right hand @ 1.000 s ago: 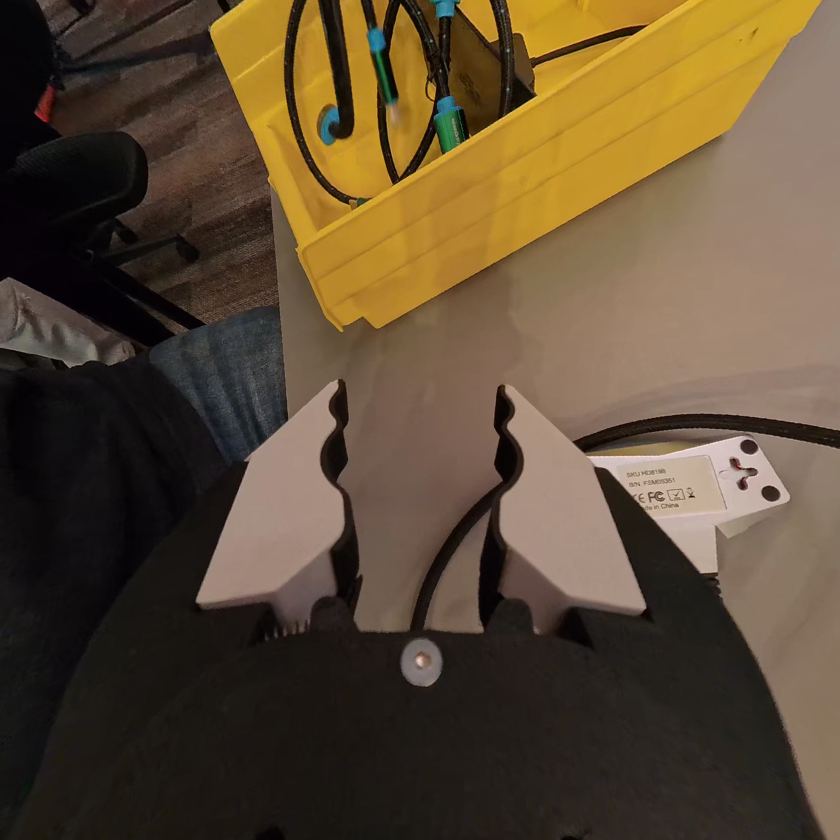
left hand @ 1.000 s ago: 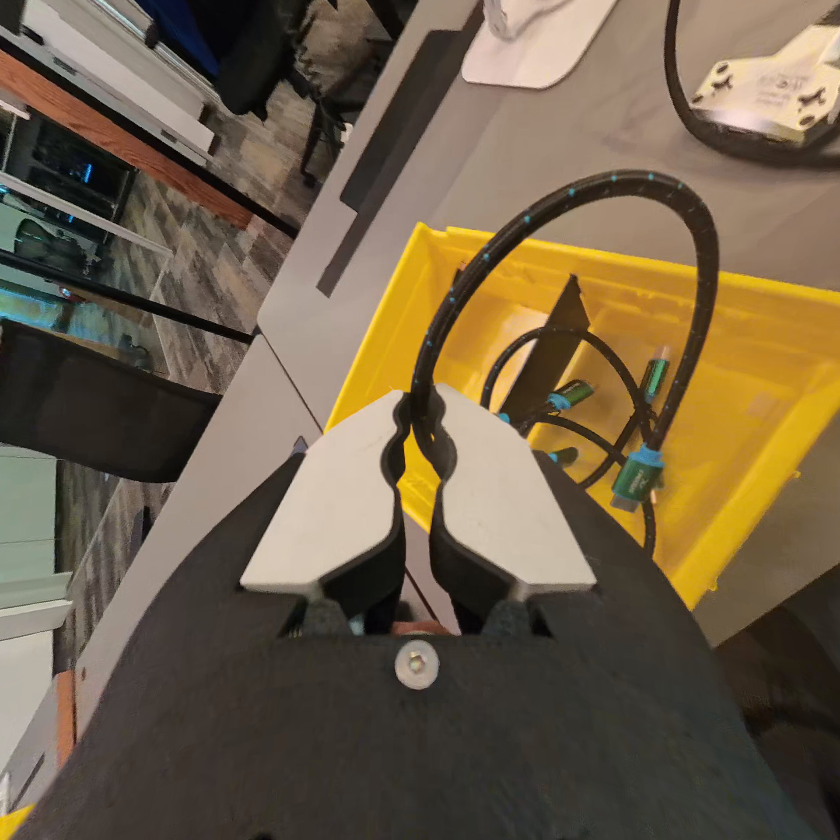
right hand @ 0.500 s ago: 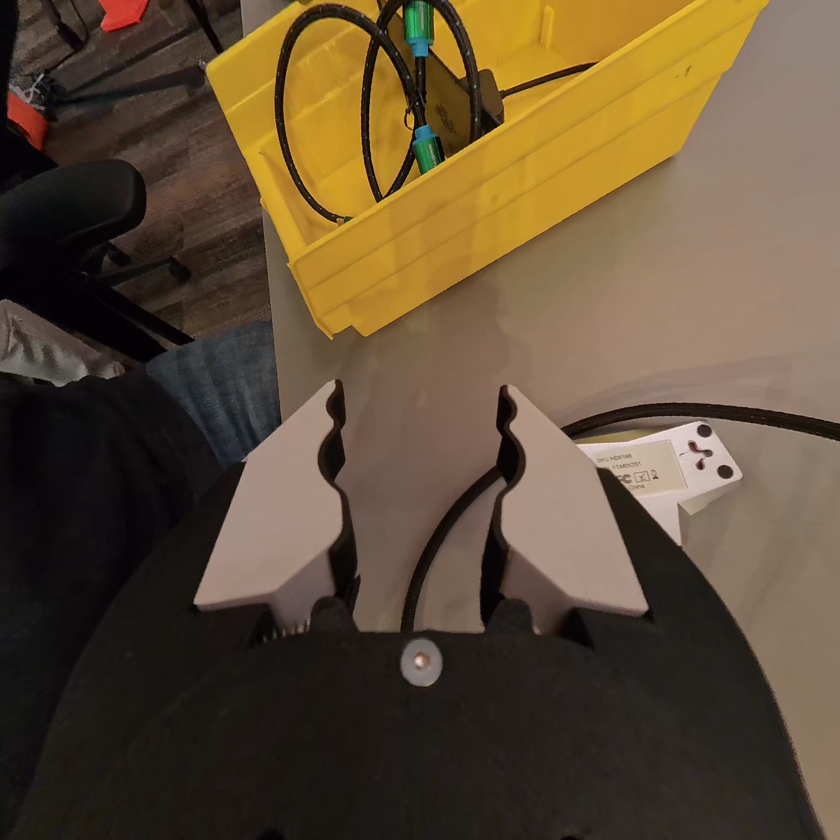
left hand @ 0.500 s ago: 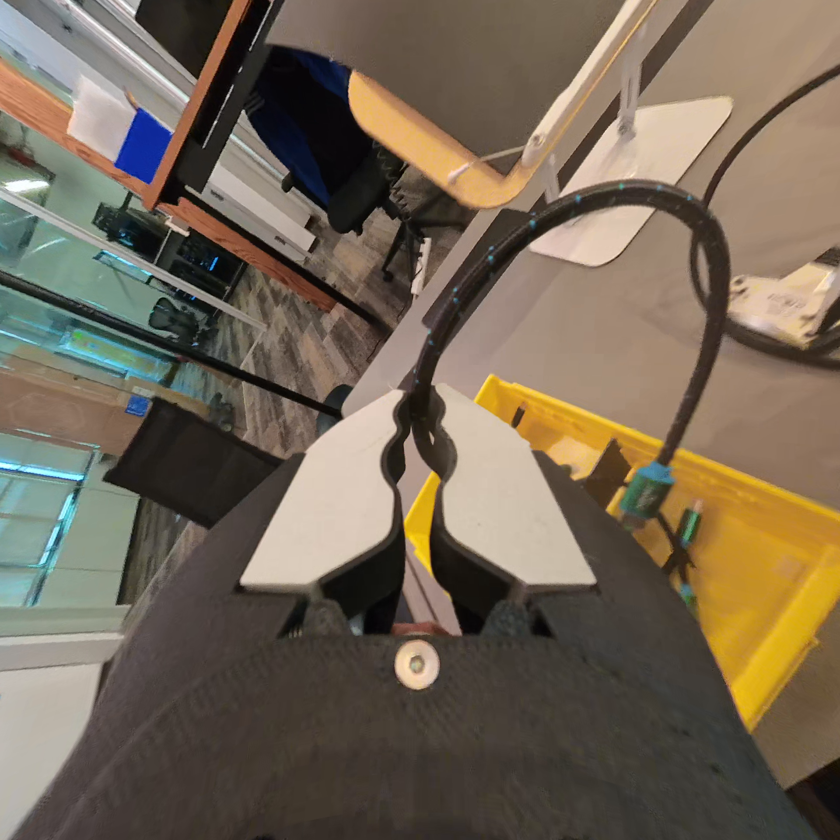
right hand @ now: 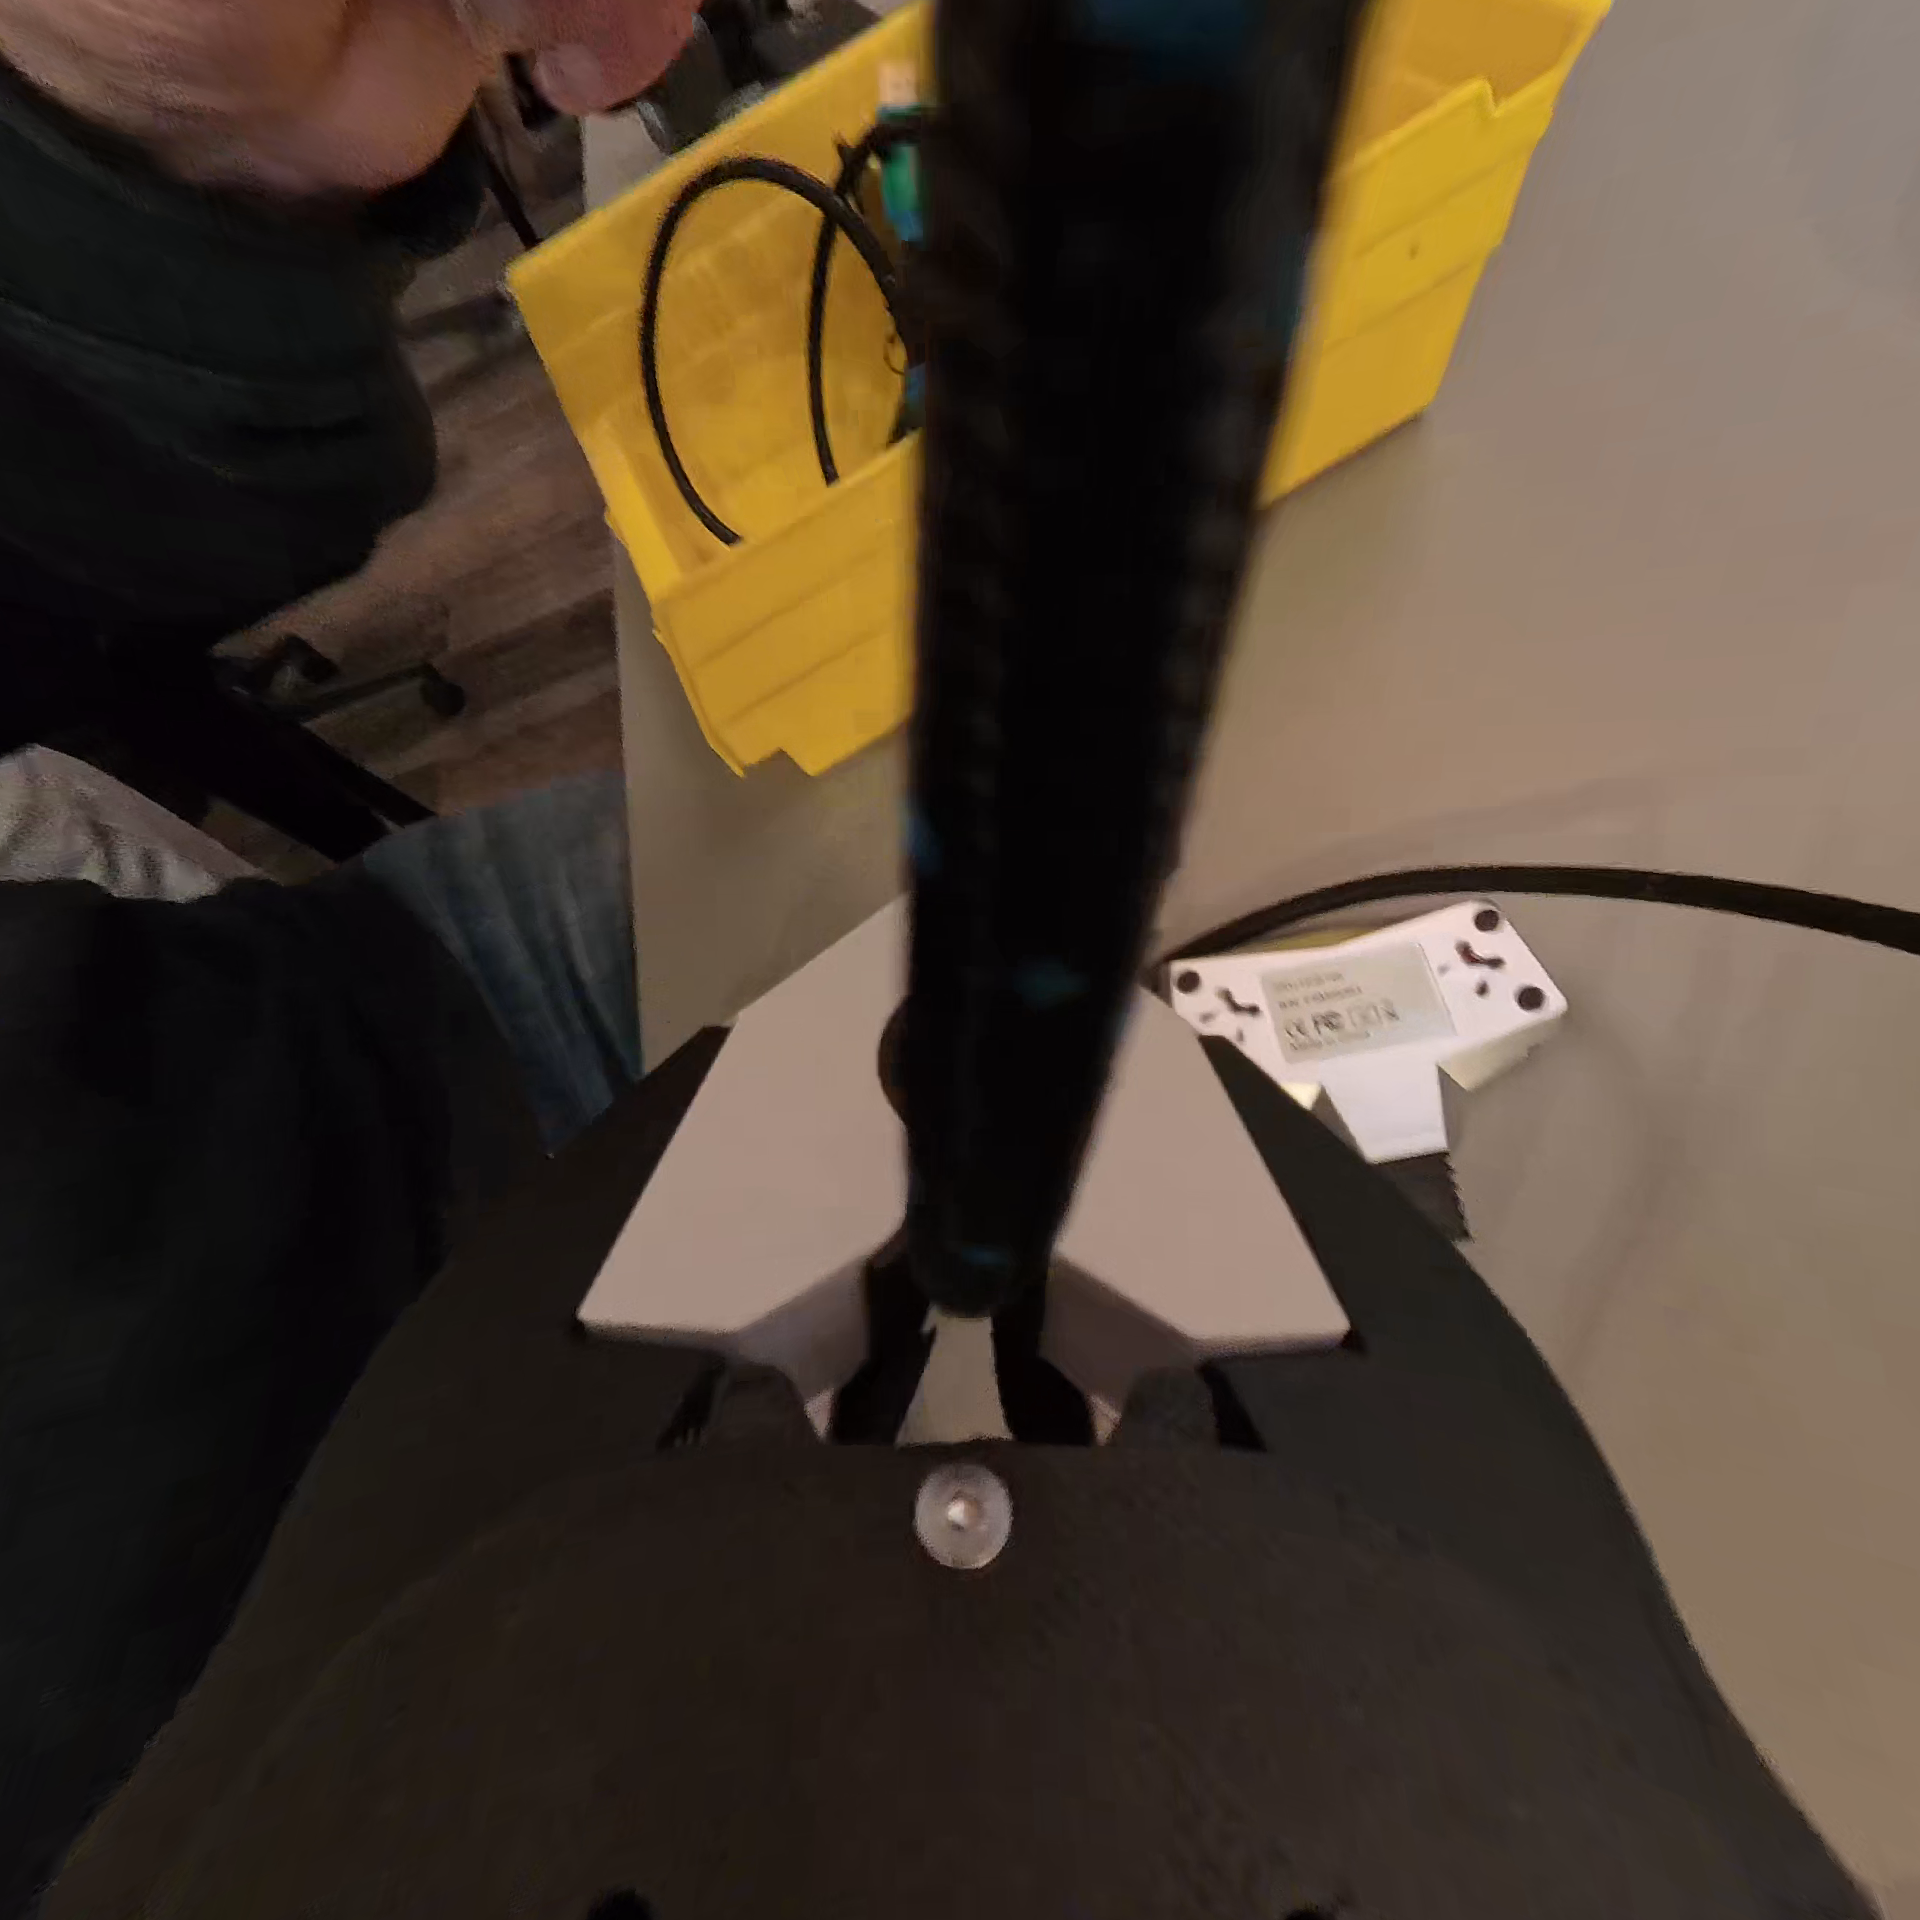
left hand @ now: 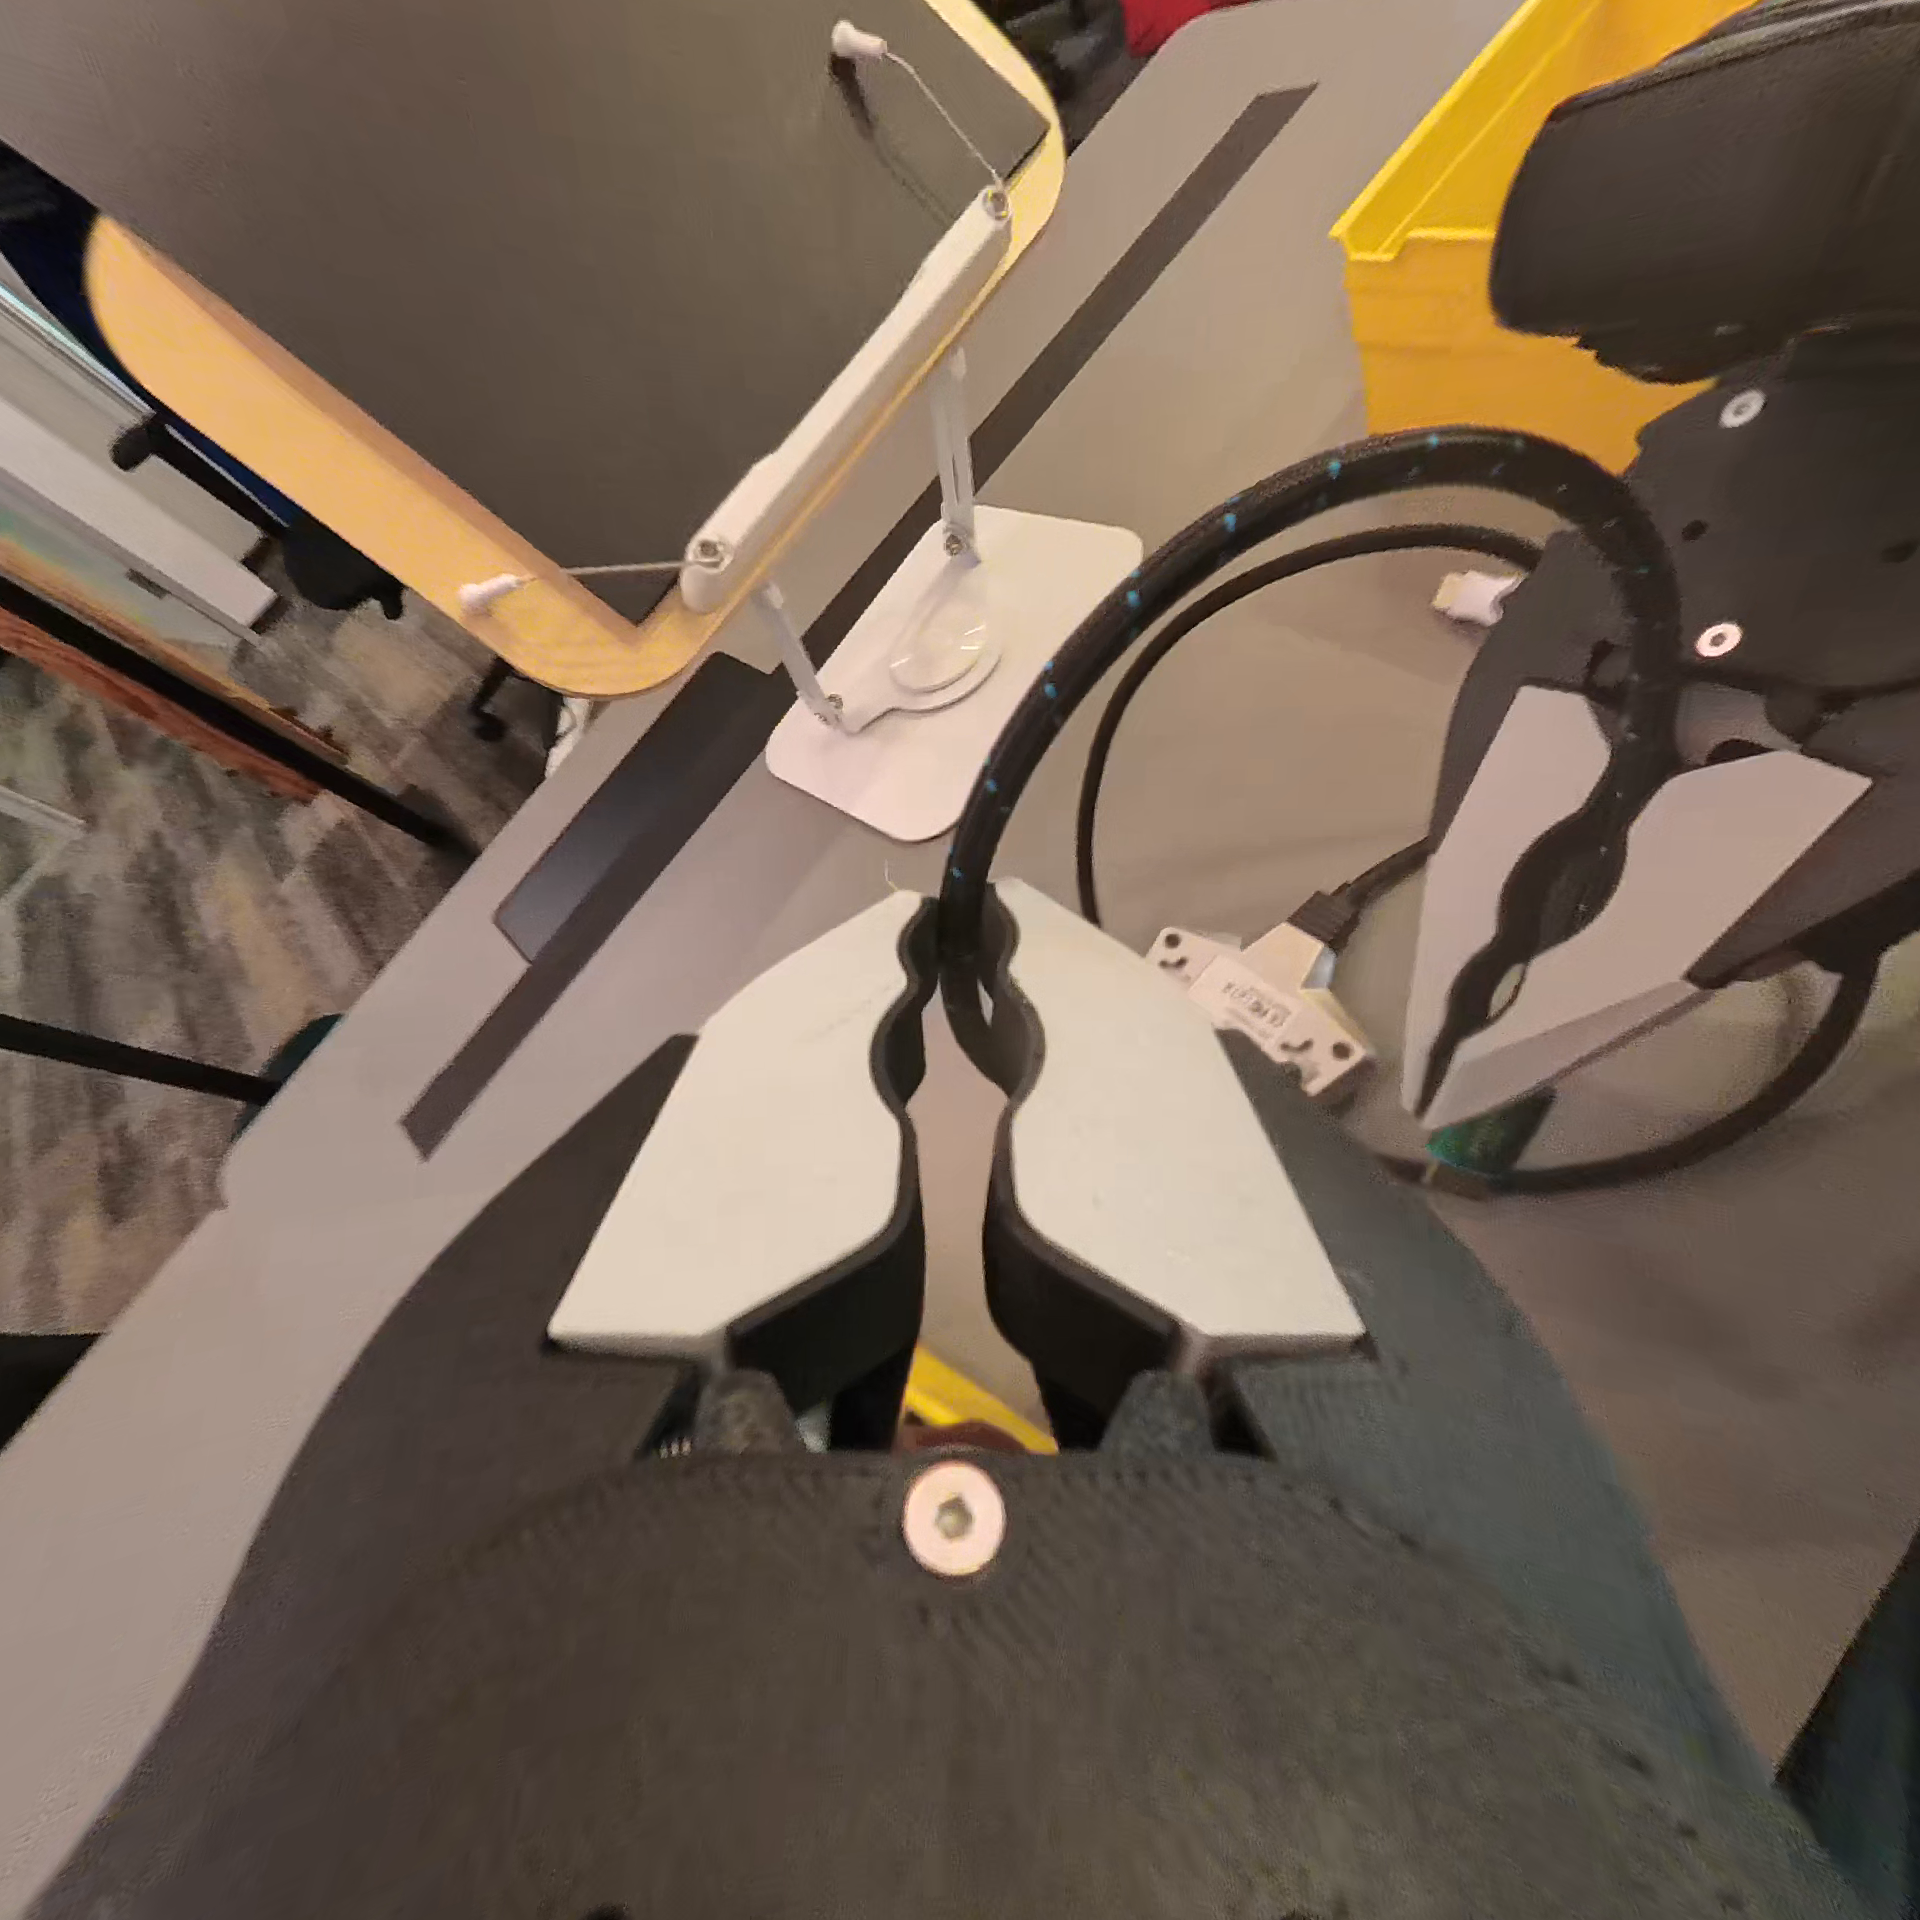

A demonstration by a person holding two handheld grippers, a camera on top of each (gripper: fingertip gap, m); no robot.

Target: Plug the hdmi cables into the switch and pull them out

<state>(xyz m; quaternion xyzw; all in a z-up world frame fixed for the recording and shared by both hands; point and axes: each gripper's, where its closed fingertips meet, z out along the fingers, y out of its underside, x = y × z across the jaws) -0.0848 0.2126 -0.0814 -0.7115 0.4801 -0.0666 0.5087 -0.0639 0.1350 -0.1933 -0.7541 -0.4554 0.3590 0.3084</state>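
Note:
My left gripper (left hand: 956, 909) is shut on a black braided HDMI cable (left hand: 1049, 675) with blue flecks. The cable arcs up and right into my right gripper (left hand: 1439, 1081), which points down at the table. Its jaws stand closed on the cable, with the green plug (left hand: 1486, 1132) just below the tips. In the right wrist view the cable (right hand: 1049, 623) runs blurred down the middle between the fingers of my right gripper (right hand: 987, 935). The white switch (left hand: 1257, 1003) lies on the grey table with one black cable plugged in. It also shows in the right wrist view (right hand: 1361, 1008).
A yellow bin (right hand: 790, 644) with more cables stands at the table's edge; it also shows in the left wrist view (left hand: 1423, 260). A white lamp base (left hand: 935, 675) stands behind the switch. A person's hand (right hand: 312, 83) and knee (right hand: 520, 914) are at the left. Some 15 cm of space lies between my two pairs of fingers. From my right tips it is roughly 11 cm to the white switch (left hand: 1257, 1003); from my left, 20 cm. Look for it in the right wrist view (right hand: 1345, 1027) too.
My left gripper carried the cable up out of the yellow bin and over toward the switch. My right gripper, open before, has closed on the cable near its green plug.

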